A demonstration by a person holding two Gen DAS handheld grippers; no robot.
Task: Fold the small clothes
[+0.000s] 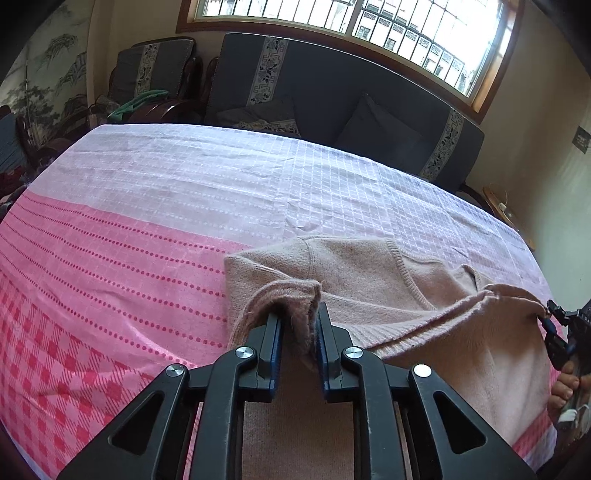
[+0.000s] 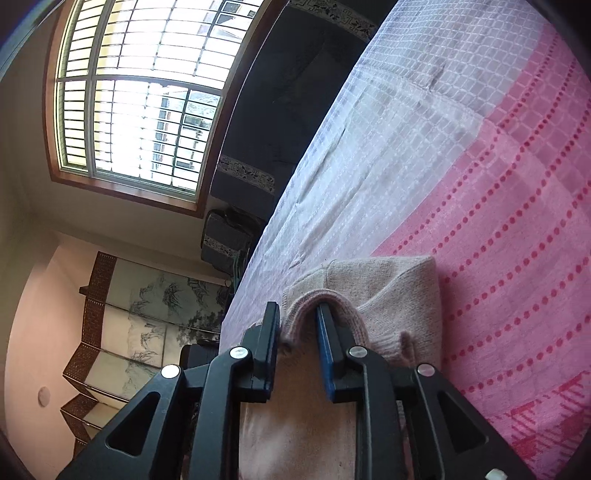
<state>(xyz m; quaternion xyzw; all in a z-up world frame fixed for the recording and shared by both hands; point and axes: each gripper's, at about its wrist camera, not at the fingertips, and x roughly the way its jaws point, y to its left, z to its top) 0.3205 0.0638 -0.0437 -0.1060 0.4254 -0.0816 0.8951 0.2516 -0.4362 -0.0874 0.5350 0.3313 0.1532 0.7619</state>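
A beige-pink knitted sweater (image 1: pixel 369 280) lies on the pink and white cloth (image 1: pixel 147 206) of the table. My left gripper (image 1: pixel 298 317) is shut on the sweater's ribbed hem and holds it lifted above the rest of the garment. My right gripper (image 2: pixel 297 317) is shut on the hem of the same sweater (image 2: pixel 399 291), seen tilted in the right wrist view. The right gripper also shows at the far right of the left wrist view (image 1: pixel 554 317), holding the hem's other corner. The fabric hangs between the two grippers.
A dark sofa (image 1: pixel 332 92) with cushions stands behind the table under a barred window (image 1: pixel 369 22). A dark armchair (image 1: pixel 155 70) stands at the back left. A folding painted screen (image 2: pixel 140 317) stands beyond the table's edge in the right wrist view.
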